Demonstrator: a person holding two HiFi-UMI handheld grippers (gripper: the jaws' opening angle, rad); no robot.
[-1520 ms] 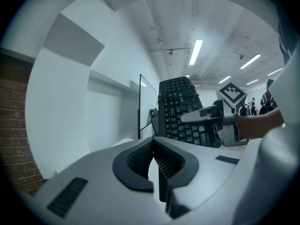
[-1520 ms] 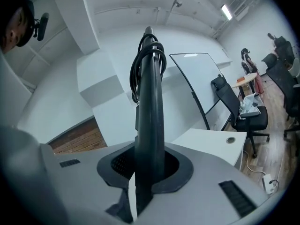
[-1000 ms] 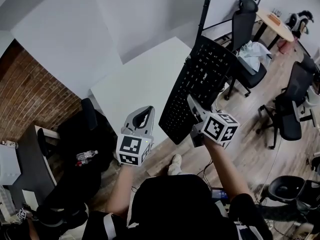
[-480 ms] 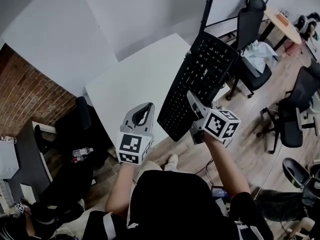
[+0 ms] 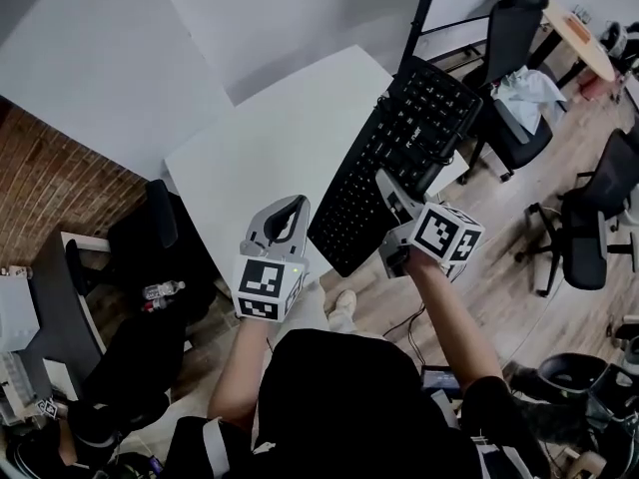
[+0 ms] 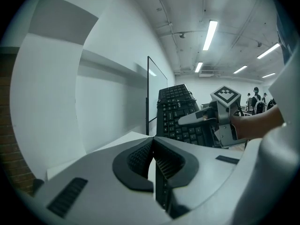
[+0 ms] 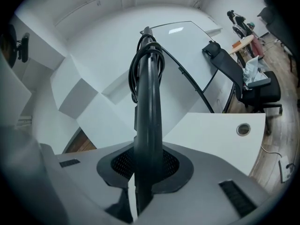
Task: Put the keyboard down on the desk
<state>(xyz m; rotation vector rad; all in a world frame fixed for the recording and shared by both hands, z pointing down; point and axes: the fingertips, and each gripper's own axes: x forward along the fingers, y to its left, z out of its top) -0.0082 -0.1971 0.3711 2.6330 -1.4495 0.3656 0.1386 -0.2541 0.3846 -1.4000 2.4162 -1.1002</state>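
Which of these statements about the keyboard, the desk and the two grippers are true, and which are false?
1. The right gripper is clamped on the keyboard's edge. True.
2. The left gripper also holds the keyboard. False: its jaws are shut on nothing.
3. The keyboard lies flat on the white desk. False: it is held tilted in the right gripper.
4. A black office chair stands beyond the desk. True.
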